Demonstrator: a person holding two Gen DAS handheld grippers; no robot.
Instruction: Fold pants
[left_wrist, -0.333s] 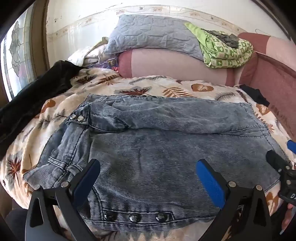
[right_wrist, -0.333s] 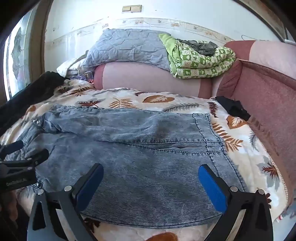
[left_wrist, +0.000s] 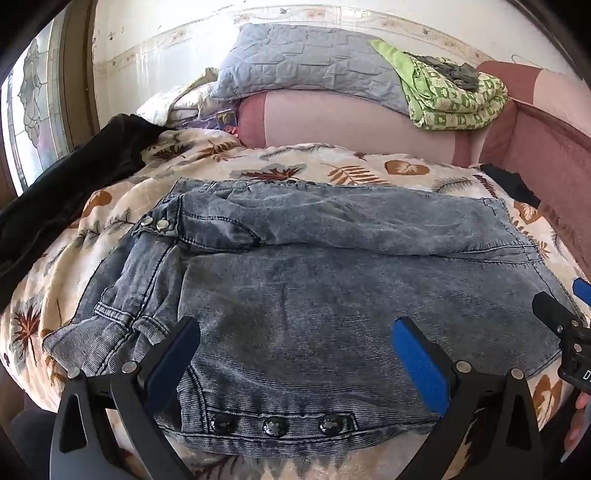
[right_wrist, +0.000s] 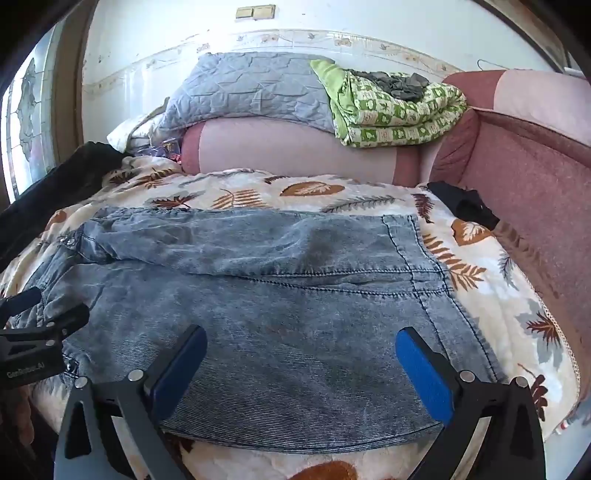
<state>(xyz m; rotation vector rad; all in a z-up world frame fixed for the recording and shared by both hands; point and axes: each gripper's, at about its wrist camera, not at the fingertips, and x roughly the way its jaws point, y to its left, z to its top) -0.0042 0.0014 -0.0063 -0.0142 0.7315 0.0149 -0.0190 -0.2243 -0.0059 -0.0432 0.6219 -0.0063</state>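
Grey-blue washed denim pants (left_wrist: 314, 288) lie folded flat on the leaf-print bedspread (left_wrist: 332, 166), waistband with three dark buttons (left_wrist: 275, 425) at the near edge. My left gripper (left_wrist: 295, 347) hovers over the near left part of the pants, open, nothing between its blue pads. In the right wrist view the same pants (right_wrist: 277, 295) spread across the bed, hem end toward the right. My right gripper (right_wrist: 301, 354) stands open above their near edge, holding nothing. Each gripper shows at the edge of the other's view: the right gripper (left_wrist: 565, 325) and the left gripper (right_wrist: 37, 332).
A black garment (left_wrist: 74, 184) lies on the bed's left side by the window. Another dark item (right_wrist: 465, 206) sits at the right by the pink sofa back (right_wrist: 535, 192). A grey quilt (left_wrist: 306, 62) and a green patterned blanket (left_wrist: 454, 99) rest on the pink bolster behind.
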